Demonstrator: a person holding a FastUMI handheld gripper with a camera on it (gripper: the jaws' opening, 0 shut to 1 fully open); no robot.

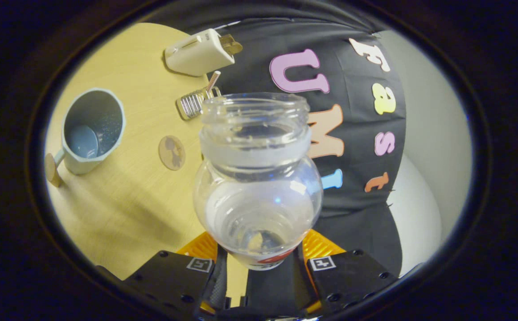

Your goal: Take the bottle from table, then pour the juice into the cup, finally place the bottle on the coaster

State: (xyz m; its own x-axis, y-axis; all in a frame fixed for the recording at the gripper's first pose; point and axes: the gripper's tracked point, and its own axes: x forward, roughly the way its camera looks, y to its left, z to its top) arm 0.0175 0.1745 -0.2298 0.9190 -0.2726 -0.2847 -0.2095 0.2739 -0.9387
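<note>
The bottle (pixel 257 178) sits between the two fingers of the gripper (pixel 259 261), which are clamped on its lower body, one pressing each side, held apart only by the bottle's width. It is clear plastic with no cap on its wide threaded mouth, and it reaches forward from the fingers with the open mouth farthest away. The inside looks nearly empty; whether a little liquid lies in it is hard to tell through the reflections. The foot of the bottle, with a bit of red label, is cut off where it drops between the fingers, so the exact contact points are hidden.

Taking the bottle as the landmark: the round coaster (pixel 172 153) lies flat on the wooden table (pixel 125 205) just to the left of the bottle's neck, apart from it. Farther left stands the cup (pixel 90 130), pale blue with a handle, its opening facing the camera; its contents cannot be made out. Just beyond the bottle's mouth, to the left, lies a small ribbed metal object (pixel 193 103), partly hidden by the bottle rim. Past that rests a cream-coloured box-shaped device (pixel 200 52) at the table's far edge.
</note>
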